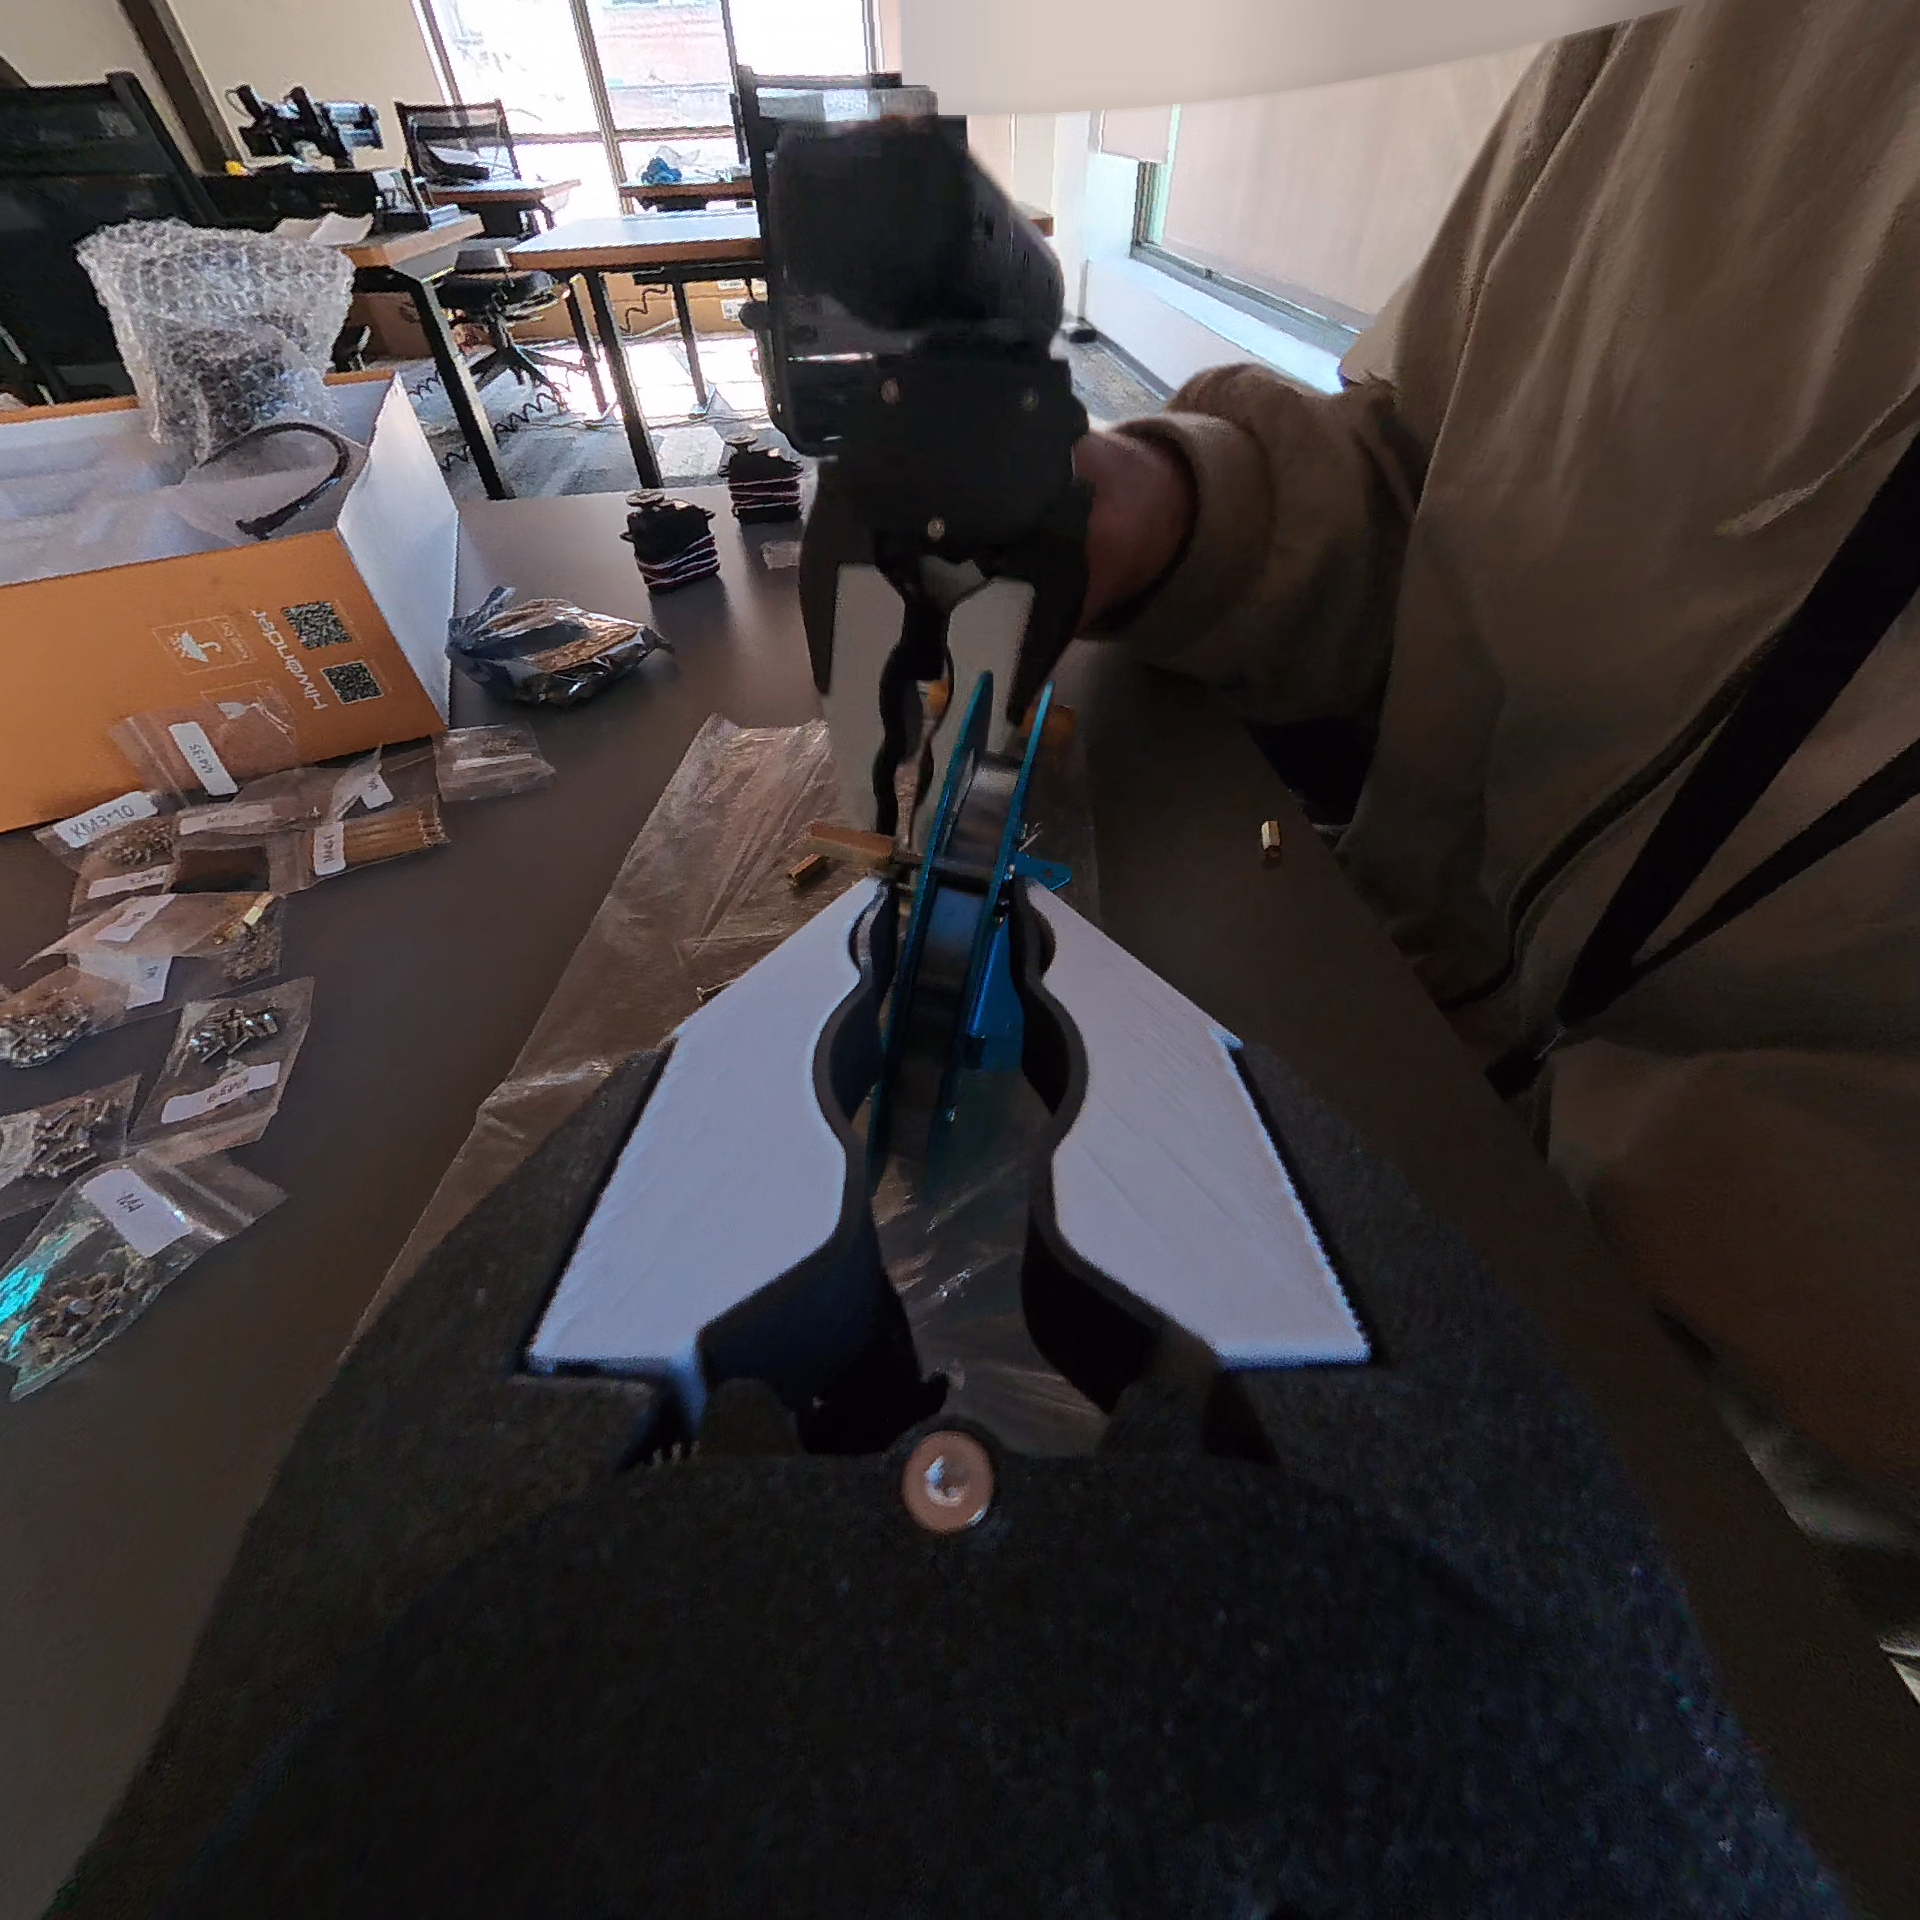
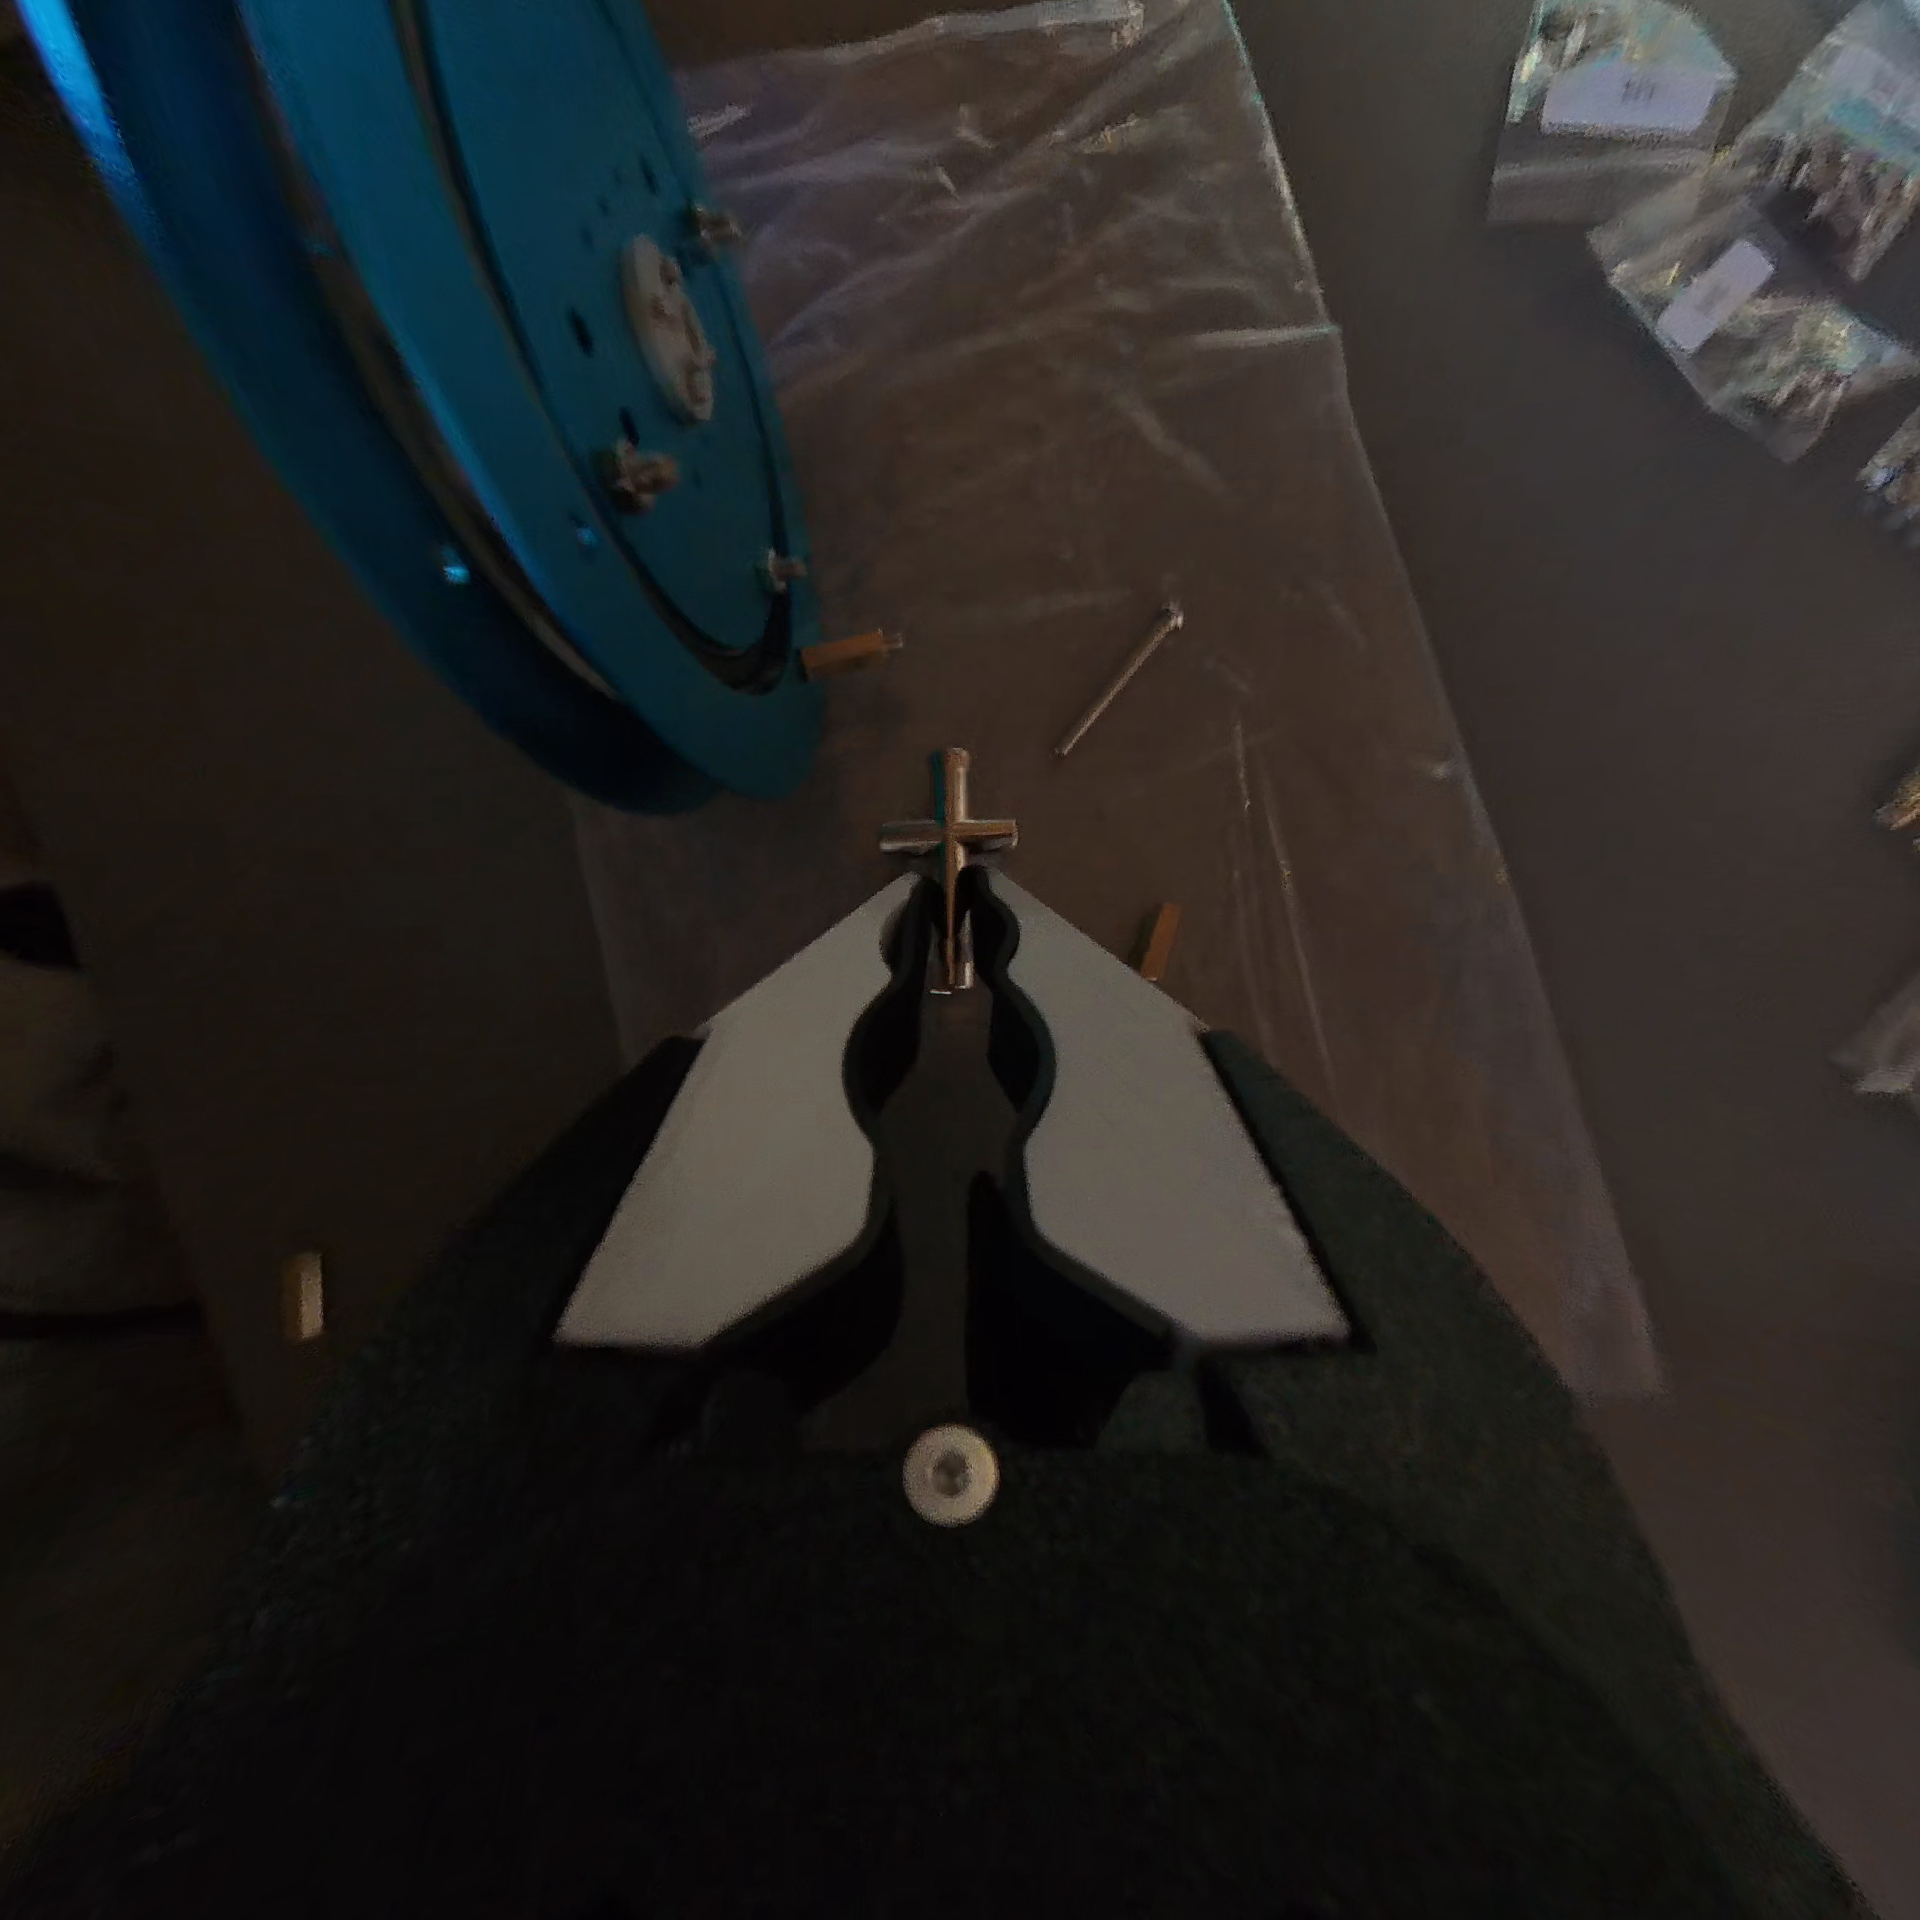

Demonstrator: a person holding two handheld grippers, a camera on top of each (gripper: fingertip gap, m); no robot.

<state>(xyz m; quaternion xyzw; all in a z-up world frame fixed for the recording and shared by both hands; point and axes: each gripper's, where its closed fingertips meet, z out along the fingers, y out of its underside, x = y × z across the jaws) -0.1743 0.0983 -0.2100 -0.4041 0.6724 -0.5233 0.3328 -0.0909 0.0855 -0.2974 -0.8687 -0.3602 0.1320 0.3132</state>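
My left gripper [image 1: 956, 904] is shut on a blue round assembly [image 1: 977, 997] of two thin plates with a dark ring between them, held on edge above the dark table [image 1: 416, 1039]. A brass standoff [image 1: 847, 842] sticks out of its left plate. The assembly also shows in the right wrist view [image 2: 499, 364], upper left. My right gripper [image 2: 951, 883] is shut on the shaft of a small silver cross-shaped wrench [image 2: 951, 826], just below the assembly's rim. In the left wrist view the right gripper [image 1: 899, 800] points down beside the left plate, near the standoff.
A clear plastic sheet [image 1: 707, 883] lies under the work. A long screw [image 2: 1120, 681] and loose brass standoffs [image 2: 1158, 935] lie on it. Bags of small parts [image 1: 208, 1039], an orange box [image 1: 208, 665] and black servos [image 1: 673, 540] are at the left. A person's sleeve [image 1: 1299, 499] is at the right. The left gripper's tips are roughly 12 centimetres from the right gripper's.
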